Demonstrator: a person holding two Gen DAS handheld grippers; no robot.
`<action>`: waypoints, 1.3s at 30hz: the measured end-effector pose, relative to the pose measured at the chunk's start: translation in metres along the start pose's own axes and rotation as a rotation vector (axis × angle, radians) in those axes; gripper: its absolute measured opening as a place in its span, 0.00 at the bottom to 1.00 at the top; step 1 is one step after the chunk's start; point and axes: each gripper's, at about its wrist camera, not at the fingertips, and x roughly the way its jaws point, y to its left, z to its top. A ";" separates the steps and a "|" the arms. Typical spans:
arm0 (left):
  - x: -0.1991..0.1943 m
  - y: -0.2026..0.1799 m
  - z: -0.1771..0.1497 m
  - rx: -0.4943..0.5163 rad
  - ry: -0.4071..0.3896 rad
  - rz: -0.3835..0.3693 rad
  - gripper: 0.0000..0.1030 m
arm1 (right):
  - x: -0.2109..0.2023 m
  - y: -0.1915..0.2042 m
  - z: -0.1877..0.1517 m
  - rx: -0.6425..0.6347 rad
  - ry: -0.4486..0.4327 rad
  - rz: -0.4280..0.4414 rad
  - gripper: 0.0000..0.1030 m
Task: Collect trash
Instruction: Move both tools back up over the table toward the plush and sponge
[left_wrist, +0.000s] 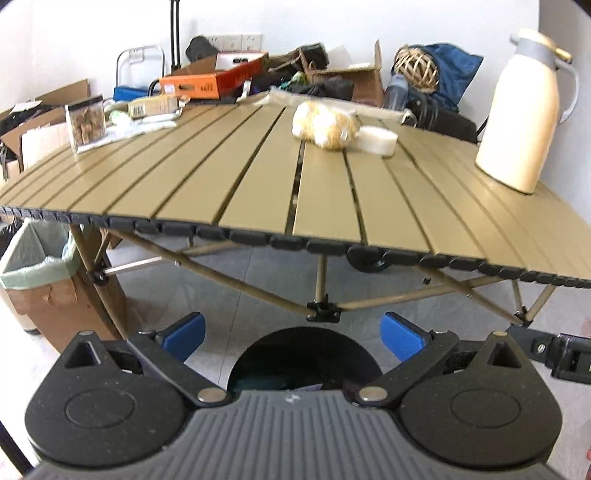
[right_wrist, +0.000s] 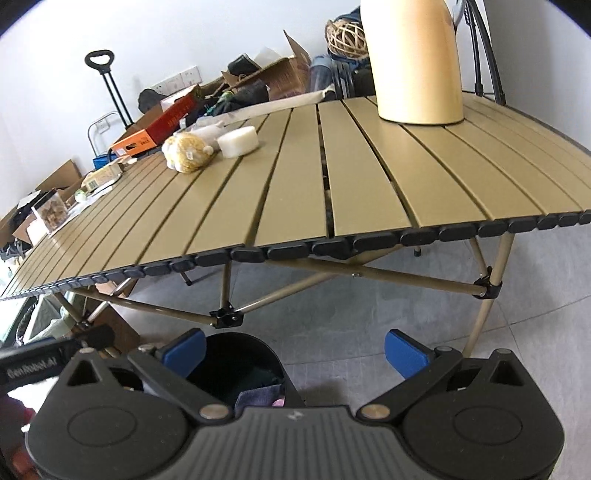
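The left gripper (left_wrist: 291, 336) is spread wide with nothing between its blue pads, hanging low in front of the olive slatted folding worktop (left_wrist: 258, 177), above a round black bin (left_wrist: 306, 354). The right gripper (right_wrist: 293, 350) is likewise spread and empty, beside the same bin (right_wrist: 236, 365). Far back on the worktop lies a crumpled yellow-white wrapper (left_wrist: 325, 123), touching a white round tape roll (left_wrist: 378, 139). A cream thermos jug (left_wrist: 524, 110) stands well apart to the right.
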 end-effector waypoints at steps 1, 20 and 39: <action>-0.005 0.001 0.002 -0.002 -0.012 -0.007 1.00 | -0.004 0.001 -0.001 -0.005 -0.006 0.005 1.00; -0.058 0.015 0.065 -0.063 -0.271 -0.014 1.00 | -0.063 0.025 0.048 -0.058 -0.224 0.017 1.00; -0.019 0.026 0.129 -0.150 -0.359 -0.014 1.00 | -0.017 0.037 0.111 -0.028 -0.325 0.024 1.00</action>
